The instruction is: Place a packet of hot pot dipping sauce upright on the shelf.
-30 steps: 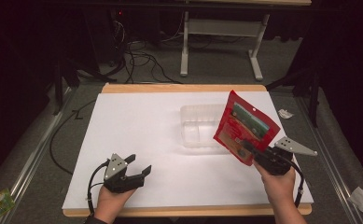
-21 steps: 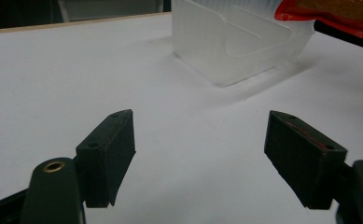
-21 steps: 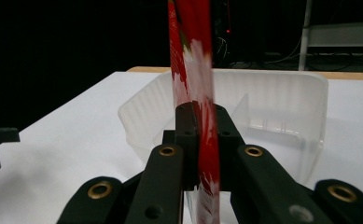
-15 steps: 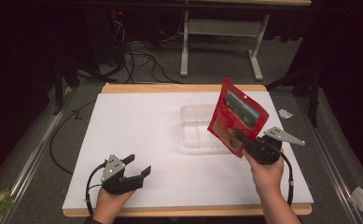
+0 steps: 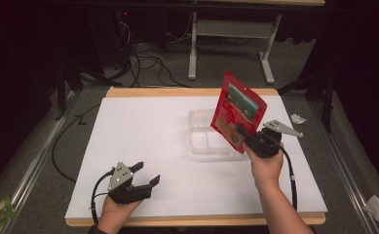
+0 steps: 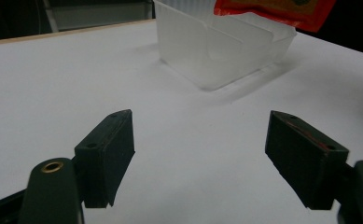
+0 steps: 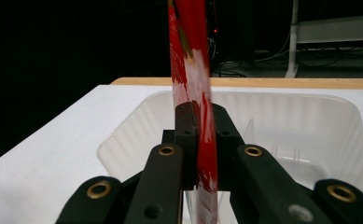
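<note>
Red pouch (image 5: 237, 113) stands upright right of centre in the high view, clamped at its lower edge by my right gripper (image 5: 241, 134), whose jaws are closed tight on it. In the right gripper view I see the pouch (image 7: 191, 88) edge-on, rising straight up from between the two black jaws, with the clear plastic tub (image 7: 282, 135) directly behind and below it. From above, the tub (image 5: 201, 139) sits on the white bench (image 5: 143, 131) near the middle, and the pouch's bottom edge overlaps the tub's right side; I cannot tell whether the two touch. My left gripper (image 5: 145, 176) rests low at the lower left of the high view, well apart from the tub, its jaws spread wide with nothing between them. In the left gripper view the tub (image 6: 207, 51) shows at the top centre, and a strip of the pouch (image 6: 272, 10) hangs over its far rim at the upper right.
</note>
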Available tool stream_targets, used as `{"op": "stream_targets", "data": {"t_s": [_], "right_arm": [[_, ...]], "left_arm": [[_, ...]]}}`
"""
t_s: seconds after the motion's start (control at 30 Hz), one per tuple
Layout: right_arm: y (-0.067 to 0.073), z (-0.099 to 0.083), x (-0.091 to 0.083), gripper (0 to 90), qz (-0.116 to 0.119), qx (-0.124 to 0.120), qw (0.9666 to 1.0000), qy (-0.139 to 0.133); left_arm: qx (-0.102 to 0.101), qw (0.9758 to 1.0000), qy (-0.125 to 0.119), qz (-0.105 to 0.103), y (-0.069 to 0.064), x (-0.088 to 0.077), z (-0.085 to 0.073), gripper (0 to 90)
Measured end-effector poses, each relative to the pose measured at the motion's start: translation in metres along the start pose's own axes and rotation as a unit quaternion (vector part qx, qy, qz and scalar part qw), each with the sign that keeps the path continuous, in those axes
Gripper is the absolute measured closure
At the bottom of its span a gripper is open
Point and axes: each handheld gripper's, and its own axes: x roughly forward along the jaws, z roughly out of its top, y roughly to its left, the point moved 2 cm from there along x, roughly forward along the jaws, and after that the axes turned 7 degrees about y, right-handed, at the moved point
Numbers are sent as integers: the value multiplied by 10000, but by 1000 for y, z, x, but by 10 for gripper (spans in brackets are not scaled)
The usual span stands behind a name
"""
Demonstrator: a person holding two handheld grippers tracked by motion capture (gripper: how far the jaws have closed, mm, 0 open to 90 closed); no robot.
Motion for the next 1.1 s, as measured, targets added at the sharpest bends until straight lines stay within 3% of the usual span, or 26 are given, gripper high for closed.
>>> {"op": "stream_targets", "data": {"t_s": [0.37,0.53,0.77,1.1], "right_arm": [[1,4,13,855,-135,39,9999,62],[4,11,19,856,-133,44,9999,23],[4,15,28,856,-177,55,9998,25],[4,18,36,856,-262,82,9996,27]], "left_arm": [[80,9999,69,-105,-3,1,-1,245],[131,9999,40,-27,-1,-1,1,245],[-124,9999,-34,-32,7,-5,0,247],[24,10000,26,-92,2,-3,0,249]]}}
